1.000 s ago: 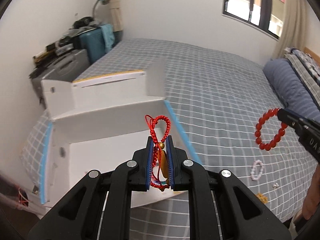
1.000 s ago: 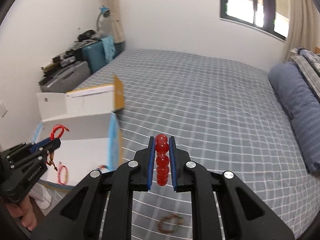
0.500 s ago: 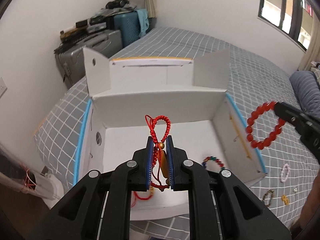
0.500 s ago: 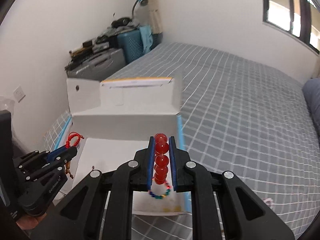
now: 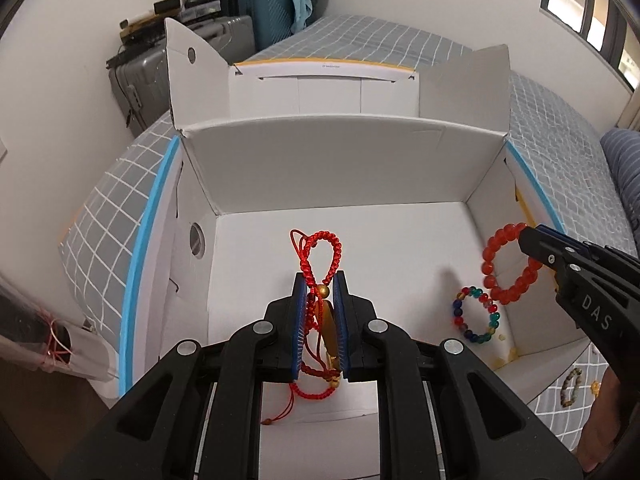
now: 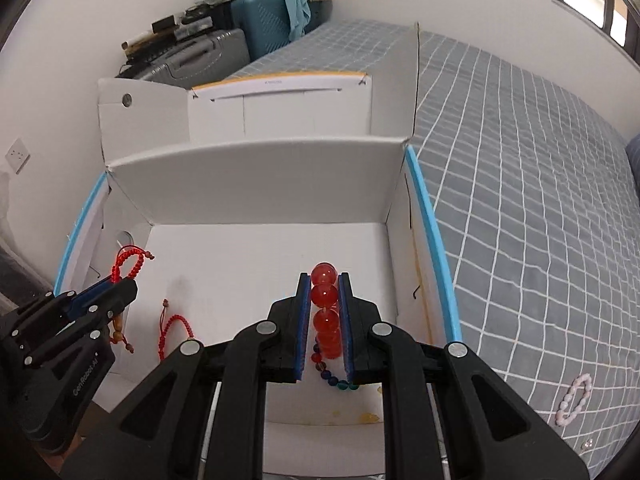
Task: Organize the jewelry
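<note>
Your left claw is opening, red cord bracelet between its pads, over the white box on the bed. Your right claw grips the red bead bracelet above the box's right side, near a multicolour bead bracelet on its floor.

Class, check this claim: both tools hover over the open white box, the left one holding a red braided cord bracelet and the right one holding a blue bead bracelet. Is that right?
One detail is wrong. The right tool holds a red bead bracelet, not a blue one, as the right wrist view shows. The left tool, jaws opening, has the red braided cord bracelet between its pads over the open white box.
</note>
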Action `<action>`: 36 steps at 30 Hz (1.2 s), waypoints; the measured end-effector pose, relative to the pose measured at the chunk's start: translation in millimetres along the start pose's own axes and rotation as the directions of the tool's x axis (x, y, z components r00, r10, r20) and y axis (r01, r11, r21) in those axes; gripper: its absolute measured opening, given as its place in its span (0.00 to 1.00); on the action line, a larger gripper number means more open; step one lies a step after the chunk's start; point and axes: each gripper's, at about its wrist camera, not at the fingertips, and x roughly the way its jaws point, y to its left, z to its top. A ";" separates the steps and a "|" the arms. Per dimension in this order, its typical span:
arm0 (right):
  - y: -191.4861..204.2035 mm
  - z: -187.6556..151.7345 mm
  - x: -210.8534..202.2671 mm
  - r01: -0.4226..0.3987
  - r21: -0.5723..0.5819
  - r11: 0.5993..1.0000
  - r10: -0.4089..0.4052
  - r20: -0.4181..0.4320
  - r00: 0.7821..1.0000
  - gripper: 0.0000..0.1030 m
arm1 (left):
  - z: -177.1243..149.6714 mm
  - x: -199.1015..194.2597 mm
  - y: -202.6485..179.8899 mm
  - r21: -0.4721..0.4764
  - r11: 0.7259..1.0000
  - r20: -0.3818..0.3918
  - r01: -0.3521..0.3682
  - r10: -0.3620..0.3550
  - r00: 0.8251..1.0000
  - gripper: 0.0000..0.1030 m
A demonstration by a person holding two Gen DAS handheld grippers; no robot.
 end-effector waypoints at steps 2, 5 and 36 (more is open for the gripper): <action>-0.2 -1.9 3.4 0.007 0.005 1.000 -0.007 -0.010 1.000 0.13 | 0.3 0.5 0.2 0.005 1.000 0.003 -0.006 0.006 1.000 0.15; 0.1 -2.7 8.6 0.007 0.003 1.000 -0.007 -0.025 1.000 0.13 | -0.3 1.8 1.2 0.000 1.000 0.000 -0.013 0.013 1.000 0.15; -200.3 -74.6 -143.4 0.278 0.148 0.949 -0.302 0.168 0.938 0.91 | -25.6 -104.3 -151.1 0.098 0.986 0.187 0.134 -0.150 0.971 0.93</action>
